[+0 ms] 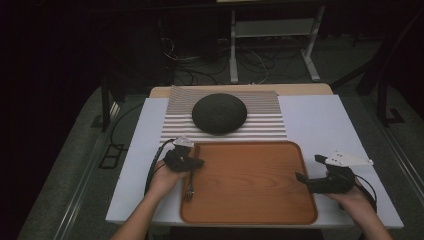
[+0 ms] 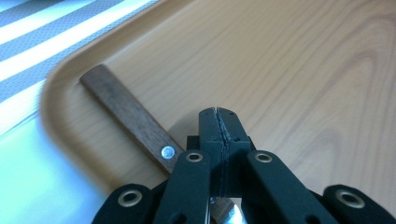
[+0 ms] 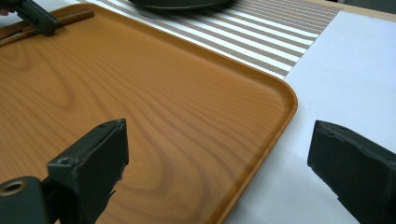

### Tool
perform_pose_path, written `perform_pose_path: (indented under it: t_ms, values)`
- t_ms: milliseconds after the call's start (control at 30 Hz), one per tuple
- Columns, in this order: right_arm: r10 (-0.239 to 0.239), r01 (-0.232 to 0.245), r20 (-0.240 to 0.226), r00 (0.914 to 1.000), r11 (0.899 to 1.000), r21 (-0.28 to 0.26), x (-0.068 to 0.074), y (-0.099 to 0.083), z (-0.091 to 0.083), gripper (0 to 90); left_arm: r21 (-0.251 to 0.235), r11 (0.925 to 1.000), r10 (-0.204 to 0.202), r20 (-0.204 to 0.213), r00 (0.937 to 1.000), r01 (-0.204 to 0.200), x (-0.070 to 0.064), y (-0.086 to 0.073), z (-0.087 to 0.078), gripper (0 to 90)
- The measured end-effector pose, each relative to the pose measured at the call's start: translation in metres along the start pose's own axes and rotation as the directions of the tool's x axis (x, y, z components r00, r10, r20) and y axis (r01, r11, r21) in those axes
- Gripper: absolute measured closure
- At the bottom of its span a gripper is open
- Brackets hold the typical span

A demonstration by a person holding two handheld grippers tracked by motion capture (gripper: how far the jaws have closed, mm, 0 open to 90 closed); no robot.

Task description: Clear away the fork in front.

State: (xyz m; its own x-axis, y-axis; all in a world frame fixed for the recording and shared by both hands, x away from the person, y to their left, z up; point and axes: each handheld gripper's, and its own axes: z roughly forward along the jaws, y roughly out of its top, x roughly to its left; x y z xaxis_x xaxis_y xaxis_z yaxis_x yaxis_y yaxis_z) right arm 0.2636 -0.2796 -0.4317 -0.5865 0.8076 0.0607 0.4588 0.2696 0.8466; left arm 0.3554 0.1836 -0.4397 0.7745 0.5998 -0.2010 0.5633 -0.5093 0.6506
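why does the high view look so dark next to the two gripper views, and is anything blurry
High view: dim all round, black beyond the table, tray and dark plate still readable. Left gripper view: bright, with the striped mat and tray corner soft and smeared, the wooden handle sharper. Right gripper view: evenly lit, near fingers slightly soft.

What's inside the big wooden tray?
A fork with a wooden handle lies inside the tray, along its left edge. The left tongs cover its middle. The rest of the tray looks bare.
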Motion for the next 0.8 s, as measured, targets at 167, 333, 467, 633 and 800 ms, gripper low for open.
perform_pose_path:
  t_ms: [167,333,467,633,800]
  values:
    - [-0.001,0.001,0.002,1.0,1.0,0.0,0.0,0.0,0.0,5.1,-0.035,0.9993,-0.014,0.004,0.9999,0.014,0.007,-0.004,-0.008,88.1]
    - [-0.002,0.002,0.002,1.0,1.0,-0.001,0.0,0.0,0.0,5.1,-0.058,0.9983,0.005,0.003,1.0,-0.005,0.004,-0.004,-0.012,80.6]
    - [0.001,-0.001,0.001,1.0,1.0,-0.002,0.0,0.0,-0.001,5.1,-0.108,0.9939,0.02,0.009,0.9998,-0.019,0.002,-0.005,-0.021,71.0]
    - [0.0,0.0,-0.001,1.0,1.0,-0.002,0.0,0.0,-0.001,5.1,-0.151,0.9876,0.041,-0.006,0.9991,-0.042,-0.003,-0.01,-0.037,53.8]
    - [0.003,-0.003,-0.007,1.0,1.0,-0.004,0.001,0.0,-0.001,5.1,-0.215,0.9761,0.039,0.023,0.999,-0.033,-0.013,-0.014,-0.05,36.4]
